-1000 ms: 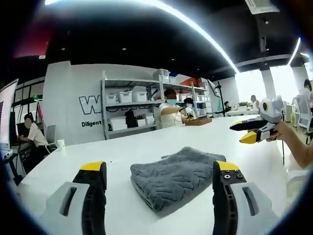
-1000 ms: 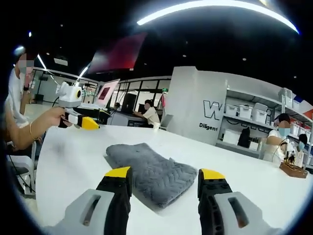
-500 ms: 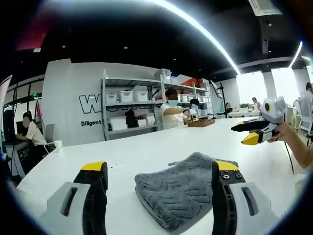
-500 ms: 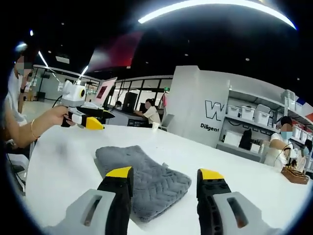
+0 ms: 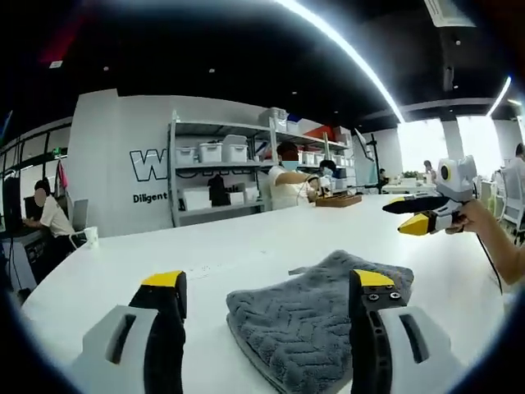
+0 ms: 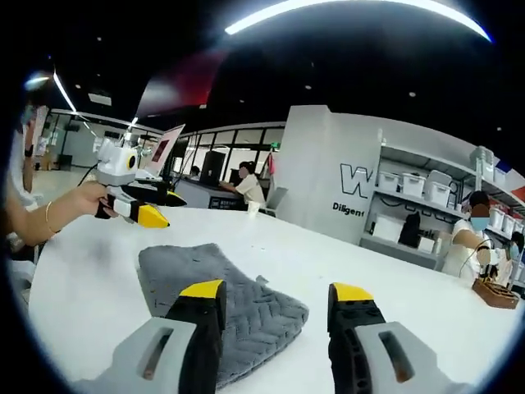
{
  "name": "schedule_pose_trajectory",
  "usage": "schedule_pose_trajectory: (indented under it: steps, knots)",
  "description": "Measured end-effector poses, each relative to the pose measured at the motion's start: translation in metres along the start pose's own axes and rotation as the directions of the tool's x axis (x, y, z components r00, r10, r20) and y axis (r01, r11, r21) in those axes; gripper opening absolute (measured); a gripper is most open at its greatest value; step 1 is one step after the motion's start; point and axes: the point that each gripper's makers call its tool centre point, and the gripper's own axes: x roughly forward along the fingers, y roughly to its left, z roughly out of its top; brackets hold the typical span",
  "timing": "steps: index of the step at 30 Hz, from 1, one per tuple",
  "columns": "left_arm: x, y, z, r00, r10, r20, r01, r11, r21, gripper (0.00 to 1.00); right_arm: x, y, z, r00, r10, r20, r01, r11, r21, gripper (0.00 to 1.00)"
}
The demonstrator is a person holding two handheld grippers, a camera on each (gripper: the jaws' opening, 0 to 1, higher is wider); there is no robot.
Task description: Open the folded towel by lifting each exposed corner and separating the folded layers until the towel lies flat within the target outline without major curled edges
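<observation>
1. A grey towel [image 5: 316, 316] is seen folded into a thick pad on the white tabletop [image 5: 246, 246], just ahead of both grippers; no target outline can be made out.
2. The left gripper [image 5: 267, 287] is held with fingers spread wide and empty, the towel's near edge lying between them.
3. The right gripper [image 6: 275, 293] is likewise held open, gripping nothing.
4. The towel is judged soft, limp and light, its ribbed pile unlikely to slip.
5. A hold is best taken on an exposed corner of the top layer only [image 6: 283, 316], so that the layers beneath are left lying.
</observation>
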Motion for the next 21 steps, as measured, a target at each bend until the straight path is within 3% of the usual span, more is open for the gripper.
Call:
schedule_pose_trajectory:
  steps: [11, 17, 19, 20, 21]
  knots:
    - [0.024, 0.014, -0.017, 0.998, 0.021, -0.054, -0.022, 1.0, -0.016, 0.77, 0.028, -0.011, -0.019, 0.997, 0.014, -0.071, -0.018, 0.998, -0.055, 0.44]
    - [0.028, 0.014, -0.029, 0.998, 0.021, -0.063, -0.023, 0.999, -0.036, 0.76, 0.034, -0.013, -0.032, 0.998, 0.024, -0.064, -0.025, 1.0, -0.009, 0.41]
    - [0.029, 0.012, -0.036, 0.997, 0.016, -0.078, -0.019, 0.999, -0.033, 0.75, 0.033, -0.011, -0.043, 0.992, 0.033, -0.118, -0.031, 0.999, 0.019, 0.4]
    - [0.029, 0.011, -0.04, 0.997, 0.021, -0.076, -0.024, 0.999, -0.04, 0.75, 0.033, -0.01, -0.04, 0.996, 0.038, -0.079, -0.039, 0.999, -0.006, 0.4]
    - [0.03, 0.01, -0.045, 0.997, 0.02, -0.08, -0.023, 0.999, -0.042, 0.74, 0.032, -0.008, -0.042, 0.995, 0.044, -0.09, -0.044, 0.999, -0.003, 0.39]
